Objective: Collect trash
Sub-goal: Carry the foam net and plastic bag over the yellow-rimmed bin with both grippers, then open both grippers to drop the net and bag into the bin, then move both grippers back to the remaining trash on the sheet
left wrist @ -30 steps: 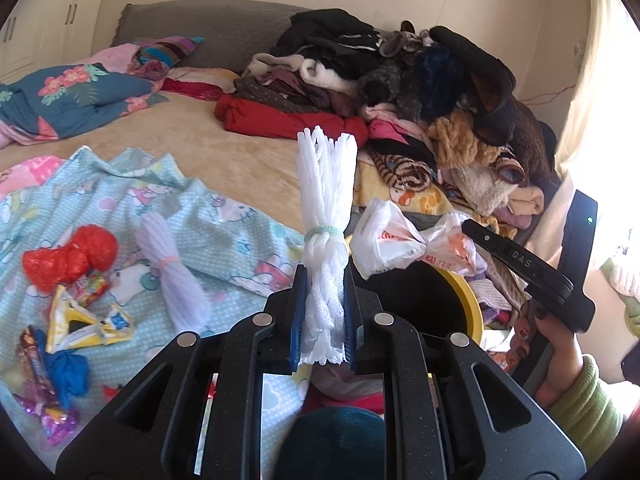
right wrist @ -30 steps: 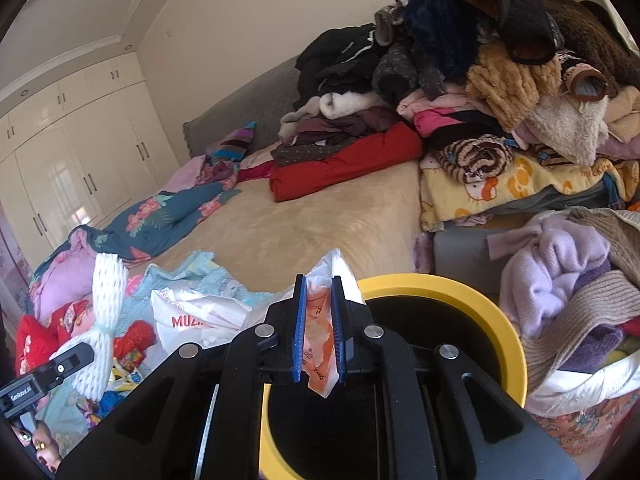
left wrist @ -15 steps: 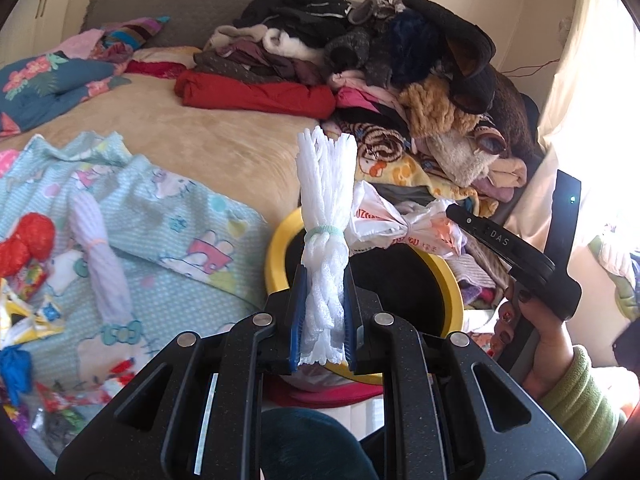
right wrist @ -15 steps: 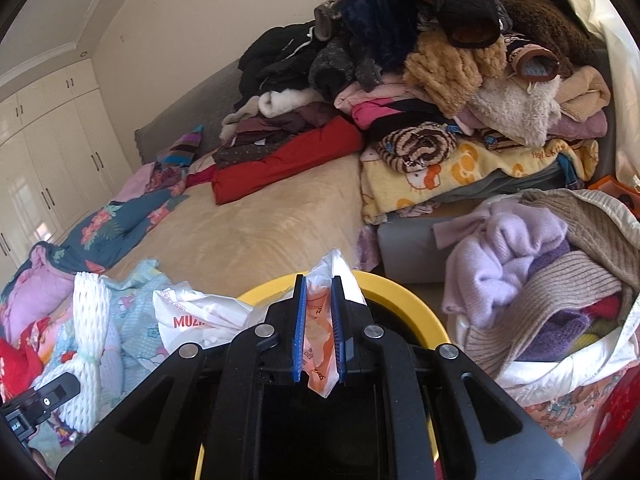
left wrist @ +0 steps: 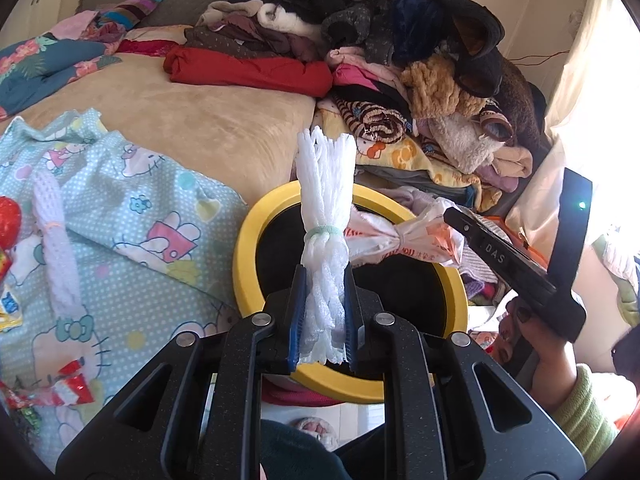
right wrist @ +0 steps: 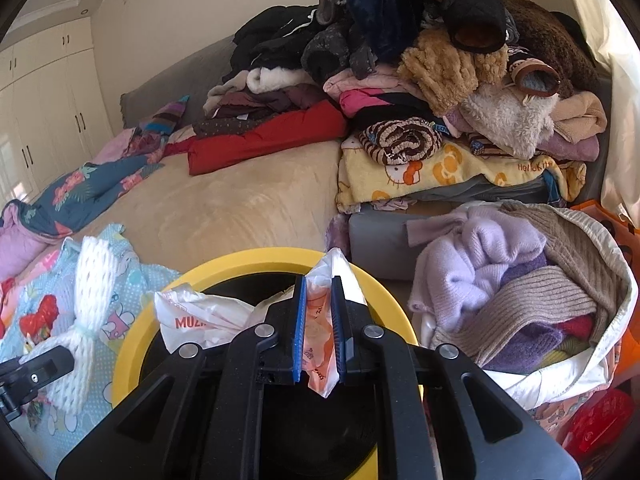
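Above the yellow-rimmed bin (left wrist: pixel 248 240), the left gripper (left wrist: pixel 322 312) clamped white foam netting (left wrist: pixel 326 200); the right gripper (right wrist: pixel 319 330) pinched a knotted plastic bag (right wrist: pixel 192 316).

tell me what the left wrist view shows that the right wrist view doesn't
Only the left wrist view shows the pink foam net and red wrappers on the blue sheet, plus the person's hand. Only the right wrist view shows the basket of sweaters and the wardrobe. Both show the yellow bin, the white foam net in the left jaws, the plastic bag in the right jaws, and the clothes pile.
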{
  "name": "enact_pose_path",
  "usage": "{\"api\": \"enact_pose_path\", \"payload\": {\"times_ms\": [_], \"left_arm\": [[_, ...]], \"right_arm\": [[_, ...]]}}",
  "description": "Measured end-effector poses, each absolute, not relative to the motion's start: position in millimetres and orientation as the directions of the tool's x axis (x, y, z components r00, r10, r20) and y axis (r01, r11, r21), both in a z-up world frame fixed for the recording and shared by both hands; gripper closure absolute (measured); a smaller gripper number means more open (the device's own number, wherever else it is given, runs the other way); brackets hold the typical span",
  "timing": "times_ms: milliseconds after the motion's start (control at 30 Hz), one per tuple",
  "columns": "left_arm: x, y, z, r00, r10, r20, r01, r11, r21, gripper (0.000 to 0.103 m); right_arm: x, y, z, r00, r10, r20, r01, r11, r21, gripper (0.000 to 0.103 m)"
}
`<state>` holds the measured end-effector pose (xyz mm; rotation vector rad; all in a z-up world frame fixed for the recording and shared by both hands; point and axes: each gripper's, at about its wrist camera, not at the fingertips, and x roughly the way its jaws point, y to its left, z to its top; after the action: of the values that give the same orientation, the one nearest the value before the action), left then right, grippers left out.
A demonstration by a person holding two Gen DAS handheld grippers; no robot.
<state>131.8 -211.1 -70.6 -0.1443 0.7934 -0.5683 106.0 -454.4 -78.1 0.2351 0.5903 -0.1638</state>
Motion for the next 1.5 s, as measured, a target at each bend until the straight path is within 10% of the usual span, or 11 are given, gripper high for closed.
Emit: {"api": "enact_pose_path", "payload": {"times_ms": [367,567,1500], "left_arm": [[153,-222,-76,0.559,-0.546,-0.624,0.423,0.835,-0.351,0.083],[148,-211,-76,0.598,-0.537,-0.594,0.399,0.843,-0.361,0.01],[107,-114,-37,0.825,-0.311,-0.473,0.223,0.946,-0.234,0.011]], "right_arm": [[107,-466,-83,0.829,-0.032,-0.558,0.206,0.945,0.252,0.077],[100,-468,-74,0.859,-0.029,-0.51,0.204,0.935,0.29,0.048],[95,-375,-38,0.891,0.133,-0.435,-0.007,0.961,0.278,0.02]]}}
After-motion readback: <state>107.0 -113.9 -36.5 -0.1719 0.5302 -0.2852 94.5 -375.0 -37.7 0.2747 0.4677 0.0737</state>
